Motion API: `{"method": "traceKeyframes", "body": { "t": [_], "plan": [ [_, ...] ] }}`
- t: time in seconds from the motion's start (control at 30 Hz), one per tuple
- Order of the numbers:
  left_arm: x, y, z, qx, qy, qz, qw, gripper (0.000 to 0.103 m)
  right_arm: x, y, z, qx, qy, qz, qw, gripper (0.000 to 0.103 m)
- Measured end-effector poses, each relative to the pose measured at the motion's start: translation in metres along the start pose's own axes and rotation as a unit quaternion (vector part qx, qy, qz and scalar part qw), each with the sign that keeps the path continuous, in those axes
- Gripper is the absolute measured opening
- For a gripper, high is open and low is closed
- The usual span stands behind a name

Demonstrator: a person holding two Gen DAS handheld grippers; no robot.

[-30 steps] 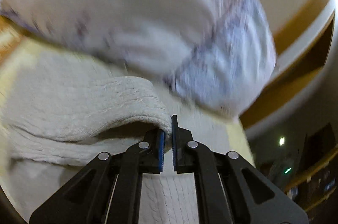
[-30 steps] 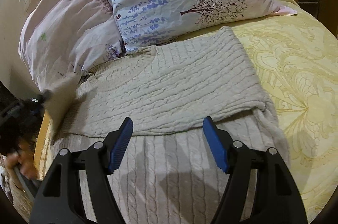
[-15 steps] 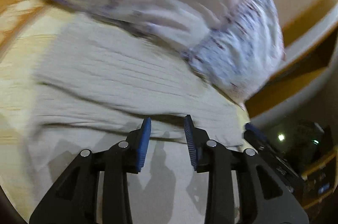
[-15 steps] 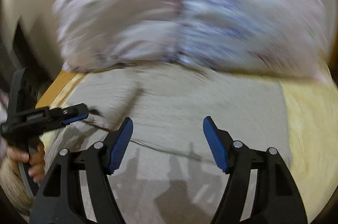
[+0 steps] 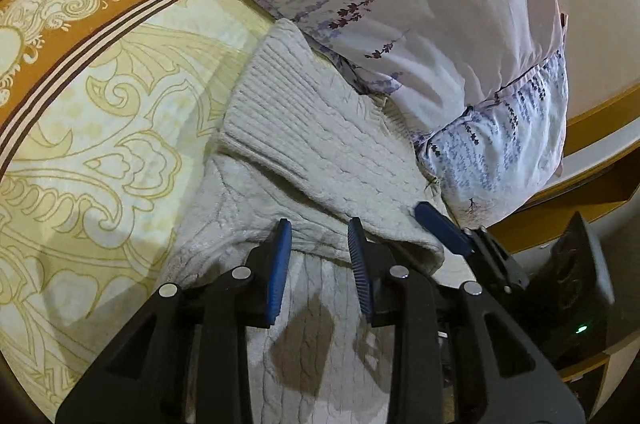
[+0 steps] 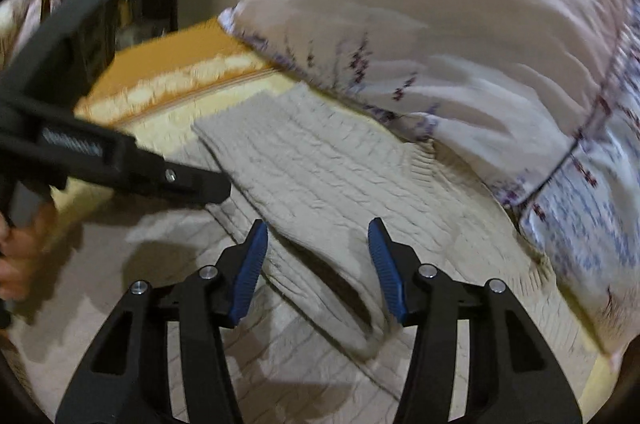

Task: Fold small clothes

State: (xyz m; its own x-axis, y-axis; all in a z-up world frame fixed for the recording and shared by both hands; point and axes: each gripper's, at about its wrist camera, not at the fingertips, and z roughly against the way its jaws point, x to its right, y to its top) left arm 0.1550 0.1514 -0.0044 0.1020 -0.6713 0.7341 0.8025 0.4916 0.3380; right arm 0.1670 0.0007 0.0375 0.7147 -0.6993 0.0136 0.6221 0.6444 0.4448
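Note:
A cream cable-knit sweater [image 5: 320,127] lies on the bed with one part folded over onto itself, its ribbed hem toward the pillows. My left gripper [image 5: 319,236] stands open just above the folded edge, with no fabric pinched between its blue pads. Close on its right a blue pad of the right gripper [image 5: 440,228] reaches the same edge. In the right wrist view the right gripper [image 6: 317,230] is closing its jaws around the raised fold of the sweater [image 6: 320,163]; the pads stand apart from the fabric. The left gripper [image 6: 218,188] comes in from the left.
Floral pillows [image 5: 420,3] press against the sweater's far side. A yellow patterned bedsheet [image 5: 100,143] with an orange border spreads to the left. The wooden bed frame [image 5: 592,119] runs at the right. A hand [image 6: 20,252] holds the left gripper's handle.
The left gripper let go of the sweater's edge and opened; the folded part now lies flat. The right gripper swung across and rolled toward the folded edge, and its jaws narrowed.

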Motion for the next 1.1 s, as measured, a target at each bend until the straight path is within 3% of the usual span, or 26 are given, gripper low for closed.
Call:
{"method": "traceKeyframes", "body": {
  "t": [0.1,0.17,0.2,0.23,0.43,0.53,0.6,0.63,0.7,0.8,0.9,1.0,1.1],
  "plan": [
    [0.000,0.000,-0.001,0.001,-0.002,0.005,1.0000,0.031,-0.005,-0.003,-0.007,-0.002,-0.013,0.022,1.000,0.051],
    [-0.001,0.000,-0.001,0.000,-0.002,0.006,1.0000,0.031,-0.007,-0.003,-0.008,0.001,-0.019,0.025,1.000,0.042],
    [-0.002,0.000,-0.001,0.000,-0.002,0.006,1.0000,0.031,-0.007,-0.002,-0.010,0.000,-0.024,0.020,1.000,0.020],
    [-0.002,0.000,-0.001,0.001,0.000,0.005,1.0000,0.031,-0.004,0.000,-0.013,-0.005,-0.030,0.008,1.000,0.009],
    [0.000,0.000,-0.002,0.002,0.005,0.002,1.0000,0.030,0.035,-0.006,0.012,0.044,-0.034,-0.115,0.992,0.007],
    [0.001,0.000,-0.003,0.002,0.008,-0.002,1.0000,0.030,0.079,-0.033,0.044,0.077,-0.056,-0.242,0.966,0.007],
    [0.002,-0.001,-0.004,0.003,0.010,-0.007,0.9999,0.030,0.118,-0.069,0.064,0.084,-0.057,-0.362,0.926,0.007],
    [0.003,-0.001,-0.004,0.002,0.011,-0.009,0.9999,0.030,0.137,-0.095,0.070,0.080,-0.039,-0.429,0.899,0.007],
    [0.006,-0.001,-0.006,0.002,0.014,-0.013,0.9998,0.030,0.150,-0.122,0.065,0.051,-0.014,-0.480,0.875,0.007],
    [0.008,-0.001,-0.007,0.001,0.020,-0.020,0.9996,0.030,0.152,-0.144,0.053,0.017,0.013,-0.497,0.867,0.014],
    [0.008,-0.001,-0.008,0.000,0.017,-0.016,0.9997,0.030,0.153,-0.147,0.054,0.022,0.010,-0.507,0.862,0.023],
    [0.007,-0.001,-0.008,0.000,0.016,-0.016,0.9997,0.030,0.157,-0.147,0.062,0.026,-0.019,-0.509,0.860,0.029],
    [0.007,-0.001,-0.008,-0.001,0.017,-0.019,0.9997,0.030,0.166,-0.150,0.062,0.014,-0.048,-0.523,0.851,0.031]
  ]
}}
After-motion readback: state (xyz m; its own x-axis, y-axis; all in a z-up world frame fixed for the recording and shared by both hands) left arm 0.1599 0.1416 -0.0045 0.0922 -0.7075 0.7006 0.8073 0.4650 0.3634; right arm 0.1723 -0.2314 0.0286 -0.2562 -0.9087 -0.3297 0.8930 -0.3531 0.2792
